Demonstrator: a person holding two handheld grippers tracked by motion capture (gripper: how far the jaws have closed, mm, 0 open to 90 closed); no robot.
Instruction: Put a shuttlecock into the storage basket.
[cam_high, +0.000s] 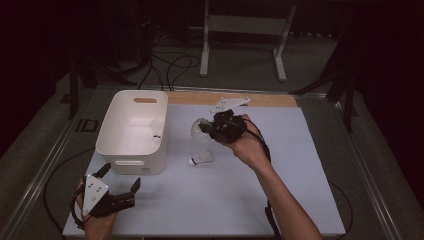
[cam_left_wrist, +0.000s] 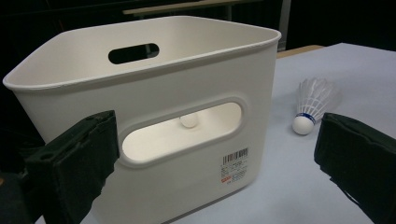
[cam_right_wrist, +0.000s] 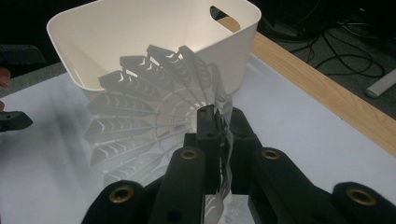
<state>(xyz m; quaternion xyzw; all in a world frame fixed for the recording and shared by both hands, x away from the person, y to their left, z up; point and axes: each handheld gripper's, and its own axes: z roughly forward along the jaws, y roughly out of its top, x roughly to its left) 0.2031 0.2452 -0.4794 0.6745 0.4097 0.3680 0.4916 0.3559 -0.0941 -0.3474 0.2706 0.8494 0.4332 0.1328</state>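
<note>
A: Count? Three shuttlecocks: one held (cam_right_wrist: 154, 126), one on the desk (cam_high: 200, 158), one inside the bin (cam_left_wrist: 189, 121).
B: Bins?
A: One white bin (cam_high: 131, 131). Two claws (cam_high: 120, 187), (cam_high: 206, 129).

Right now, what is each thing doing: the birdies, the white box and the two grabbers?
Held shuttlecock: pinched by its feather skirt, lifted off the table.
Right gripper: shut on that shuttlecock.
Left gripper: open, holding nothing.
Second shuttlecock: lying on its side on the table, beside the bin.
White bin: upright, open on top, a shuttlecock inside.
</note>
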